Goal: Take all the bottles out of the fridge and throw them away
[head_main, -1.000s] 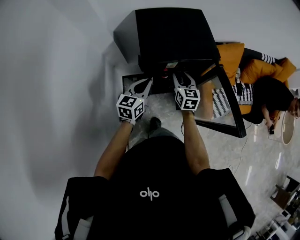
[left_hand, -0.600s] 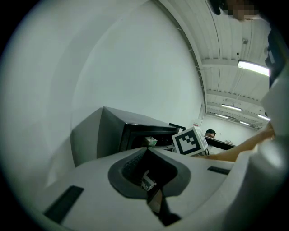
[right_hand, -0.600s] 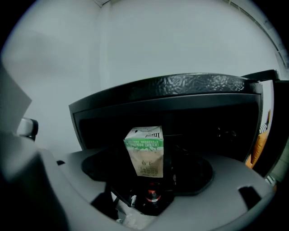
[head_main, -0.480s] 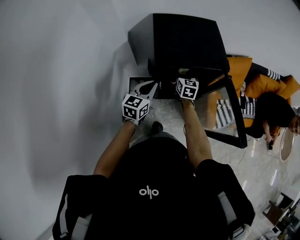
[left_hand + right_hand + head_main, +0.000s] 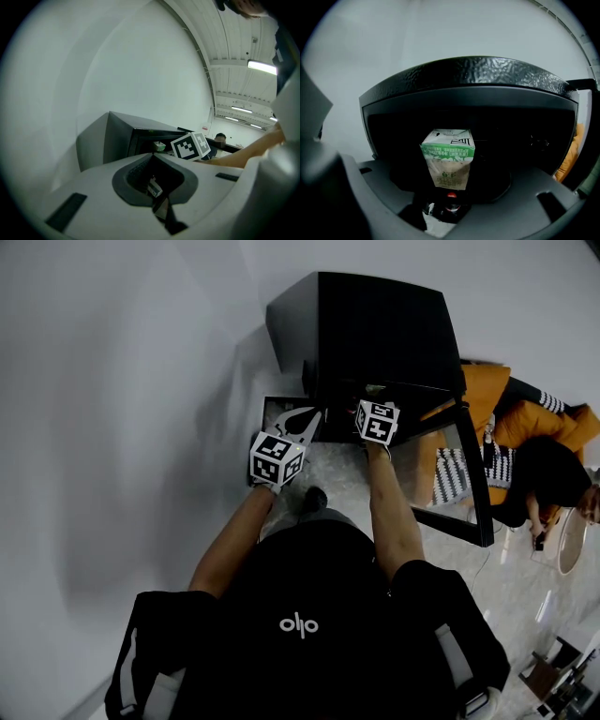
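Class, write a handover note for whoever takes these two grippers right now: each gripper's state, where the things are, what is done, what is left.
Left gripper: shut, holding nothing, in front of the fridge.
Right gripper: at the fridge opening, jaws apart, just been closing; carton stands ahead, ungripped.
Bottle: red cap, showing below the carton, untouched.
Done: door open.
Left: take out every bottle and throw them away.
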`<state>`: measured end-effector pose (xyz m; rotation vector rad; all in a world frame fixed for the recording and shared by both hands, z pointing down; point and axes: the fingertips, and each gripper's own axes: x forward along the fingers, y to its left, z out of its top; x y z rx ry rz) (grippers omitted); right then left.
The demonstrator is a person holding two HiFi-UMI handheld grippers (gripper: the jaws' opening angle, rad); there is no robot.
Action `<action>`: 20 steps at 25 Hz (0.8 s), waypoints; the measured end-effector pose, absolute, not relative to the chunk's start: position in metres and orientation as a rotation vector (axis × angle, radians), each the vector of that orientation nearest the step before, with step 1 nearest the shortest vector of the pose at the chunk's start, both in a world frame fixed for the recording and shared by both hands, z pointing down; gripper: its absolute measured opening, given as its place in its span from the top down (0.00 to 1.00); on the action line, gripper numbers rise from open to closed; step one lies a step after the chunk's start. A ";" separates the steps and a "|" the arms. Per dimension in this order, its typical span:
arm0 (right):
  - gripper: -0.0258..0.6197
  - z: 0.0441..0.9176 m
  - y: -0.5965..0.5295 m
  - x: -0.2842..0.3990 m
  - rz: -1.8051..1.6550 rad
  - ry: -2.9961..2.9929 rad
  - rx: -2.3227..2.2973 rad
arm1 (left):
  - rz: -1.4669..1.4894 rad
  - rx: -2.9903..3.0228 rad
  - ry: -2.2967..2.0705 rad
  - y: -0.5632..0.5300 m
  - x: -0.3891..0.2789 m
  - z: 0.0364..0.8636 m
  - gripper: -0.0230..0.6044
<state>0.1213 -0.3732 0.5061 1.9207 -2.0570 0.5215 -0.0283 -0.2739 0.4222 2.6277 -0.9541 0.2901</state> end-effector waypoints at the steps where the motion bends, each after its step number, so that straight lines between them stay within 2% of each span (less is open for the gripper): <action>1: 0.54 0.506 -0.373 0.120 0.521 -2.060 1.915 | 0.290 2.628 -0.954 -0.274 -0.028 0.422 0.96; 20: 0.54 0.488 -0.306 0.130 0.508 -2.074 1.886 | 0.270 2.663 -0.936 -0.260 -0.026 0.416 0.96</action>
